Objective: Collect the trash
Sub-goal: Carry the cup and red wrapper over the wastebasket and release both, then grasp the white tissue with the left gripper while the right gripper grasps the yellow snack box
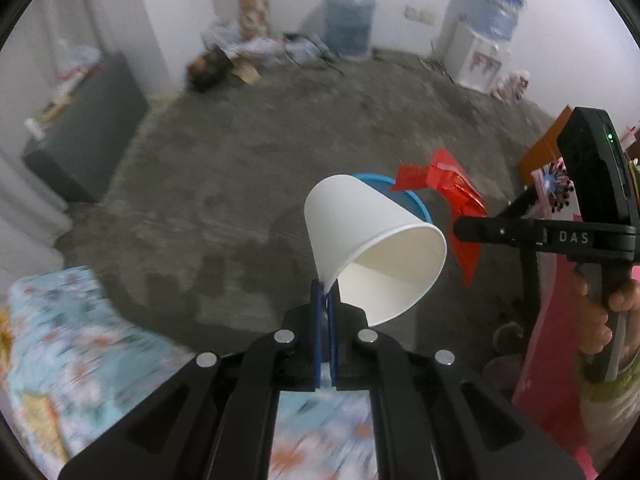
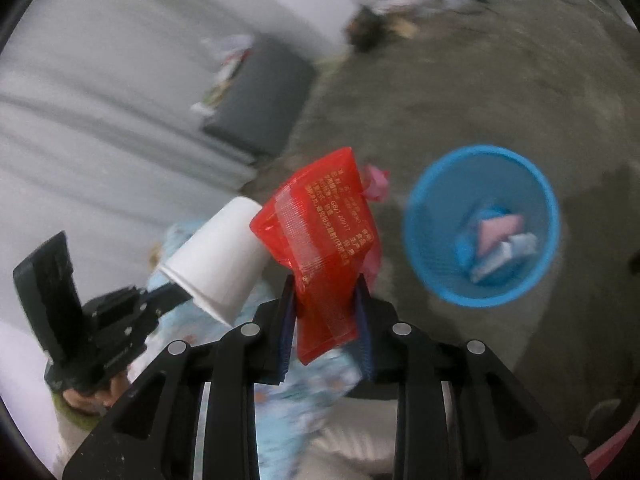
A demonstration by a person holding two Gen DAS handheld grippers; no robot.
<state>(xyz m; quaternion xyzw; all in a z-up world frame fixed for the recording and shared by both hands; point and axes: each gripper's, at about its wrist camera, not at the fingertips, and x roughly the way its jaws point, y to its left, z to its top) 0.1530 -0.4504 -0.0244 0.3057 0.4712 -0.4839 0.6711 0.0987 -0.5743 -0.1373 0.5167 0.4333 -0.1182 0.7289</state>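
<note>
My left gripper (image 1: pixel 326 300) is shut on the rim of a white paper cup (image 1: pixel 372 240), held tilted above the floor; the cup also shows in the right wrist view (image 2: pixel 216 256). My right gripper (image 2: pixel 326 292) is shut on a red plastic wrapper (image 2: pixel 324 240), also seen in the left wrist view (image 1: pixel 452 192). A blue mesh trash basket (image 2: pixel 428 248) stands on the floor to the right, with several scraps inside; the cup hides most of the basket (image 1: pixel 416 200) in the left wrist view.
A floral cloth (image 1: pixel 72 344) lies below the grippers. A dark box (image 1: pixel 92 128) stands by the left wall. A water jug (image 1: pixel 348 20), a dispenser (image 1: pixel 480 40) and scattered litter (image 1: pixel 256 52) line the far wall. A pink scrap (image 2: pixel 378 182) shows behind the wrapper.
</note>
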